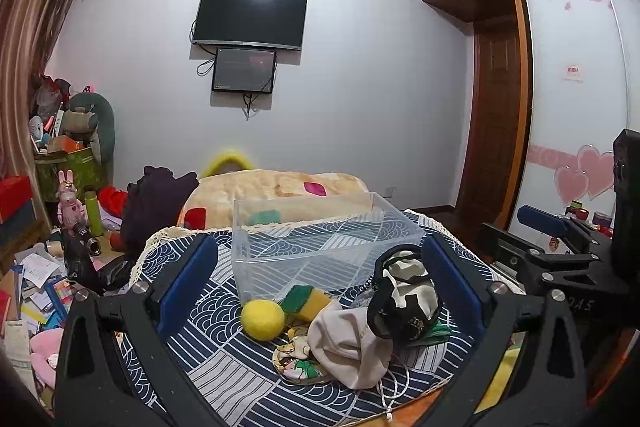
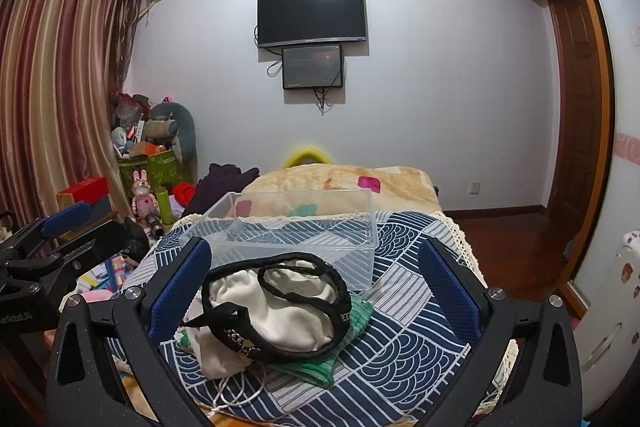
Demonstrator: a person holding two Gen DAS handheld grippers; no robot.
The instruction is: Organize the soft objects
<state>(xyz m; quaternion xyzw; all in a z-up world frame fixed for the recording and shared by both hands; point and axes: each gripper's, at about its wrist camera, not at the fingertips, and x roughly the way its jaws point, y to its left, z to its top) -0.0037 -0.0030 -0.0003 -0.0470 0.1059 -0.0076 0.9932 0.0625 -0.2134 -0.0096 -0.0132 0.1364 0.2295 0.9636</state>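
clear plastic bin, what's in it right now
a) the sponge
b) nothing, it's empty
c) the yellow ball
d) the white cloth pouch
b: the clear plastic bin shows only the patterned cloth through its walls and floor, while the yellow ball, the sponge and the white cloth pouch all lie on the cloth in front of it.

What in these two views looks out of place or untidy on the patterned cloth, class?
The clear plastic bin holds nothing, while the soft things lie heaped in front of it: yellow ball, sponge, white pouch and black-trimmed pouch on a green cloth. Both grippers, left and right, are open.
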